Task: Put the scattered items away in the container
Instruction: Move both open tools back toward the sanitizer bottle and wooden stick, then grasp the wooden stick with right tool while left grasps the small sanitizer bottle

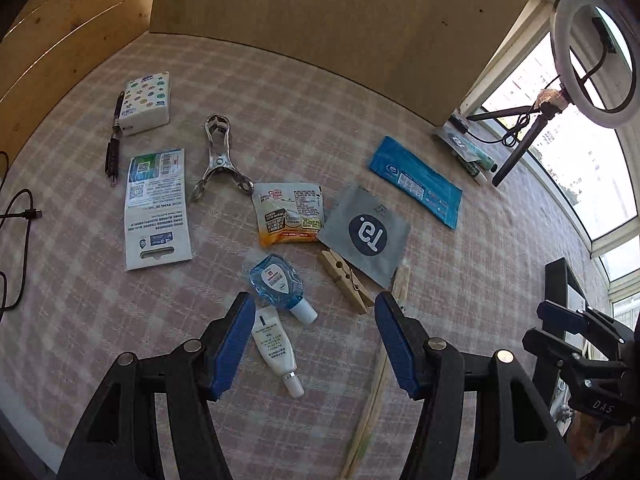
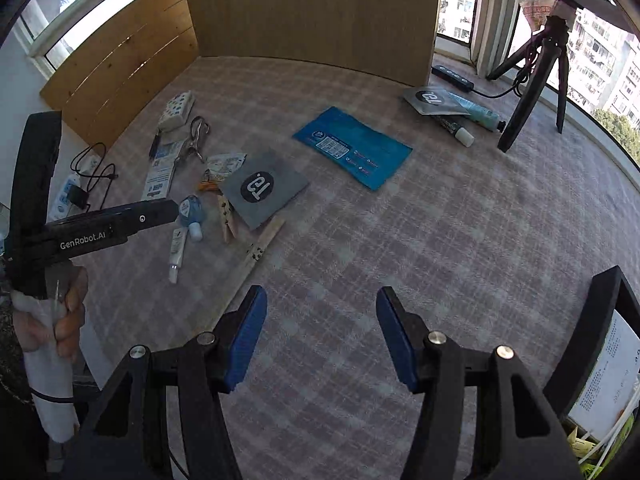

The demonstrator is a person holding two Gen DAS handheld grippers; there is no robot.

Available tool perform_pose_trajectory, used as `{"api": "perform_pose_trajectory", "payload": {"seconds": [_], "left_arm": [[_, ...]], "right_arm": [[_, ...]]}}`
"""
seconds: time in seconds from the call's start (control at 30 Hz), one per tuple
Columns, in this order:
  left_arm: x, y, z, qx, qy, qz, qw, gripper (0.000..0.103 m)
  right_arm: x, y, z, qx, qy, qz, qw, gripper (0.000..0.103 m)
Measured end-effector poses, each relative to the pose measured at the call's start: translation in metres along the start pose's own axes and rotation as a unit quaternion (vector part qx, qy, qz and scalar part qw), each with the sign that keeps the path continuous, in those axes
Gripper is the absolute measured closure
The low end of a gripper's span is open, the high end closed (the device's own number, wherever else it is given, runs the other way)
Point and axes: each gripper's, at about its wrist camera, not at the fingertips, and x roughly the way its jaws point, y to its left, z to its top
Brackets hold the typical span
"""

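Scattered on the checked cloth lie a white tube (image 1: 278,350), a blue bottle (image 1: 280,284), a wooden clothespin (image 1: 346,282), a grey pouch (image 1: 366,232), a blue pouch (image 1: 416,180), a snack packet (image 1: 288,212), a metal clamp (image 1: 218,160), a printed card (image 1: 158,208), a tissue pack (image 1: 146,102) and a pen (image 1: 114,148). My left gripper (image 1: 316,340) hangs open over the white tube, nothing between its pads. My right gripper (image 2: 320,332) is open above bare cloth, right of the pile. A black-framed box (image 2: 600,340) stands at the right edge.
A long wooden stick (image 1: 380,380) lies beside the clothespin. A ring light on a tripod (image 1: 592,56), tubes (image 2: 476,114) and a power strip (image 2: 452,74) sit at the far right. Cables (image 1: 20,216) trail at the left. A wooden board (image 2: 312,8) backs the table.
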Motion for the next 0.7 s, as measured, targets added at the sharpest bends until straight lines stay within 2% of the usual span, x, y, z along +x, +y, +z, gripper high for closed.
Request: {"api": "perform_pose_trajectory", "payload": {"seconds": [0.2,0.33,0.5,0.57,0.67,0.7], "left_arm": [[0.021,0.015,0.008,-0.019,0.016,0.010,0.9996,0.044],[0.029,0.017,0.006,-0.022,0.023,0.013,0.9994,0.044],[0.038,0.013,-0.001,-0.014,0.033,0.014,0.9993,0.045],[0.040,0.010,-0.005,-0.009,0.031,0.014,0.9994,0.045],[0.041,0.006,-0.007,0.004,0.024,0.024,0.9994,0.046],[0.042,0.004,-0.006,0.007,0.021,0.025,0.9994,0.051]], "right_arm": [[0.046,0.051,0.004,-0.031,0.035,0.002,0.999,0.047],[0.064,0.070,0.003,-0.053,0.042,-0.027,0.997,0.047],[0.083,0.069,0.004,-0.064,0.060,-0.055,0.995,0.047],[0.088,0.061,0.004,-0.063,0.061,-0.052,0.995,0.048],[0.086,0.046,0.008,-0.051,0.057,-0.068,0.995,0.052],[0.085,0.041,0.010,-0.047,0.055,-0.069,0.995,0.055]]}}
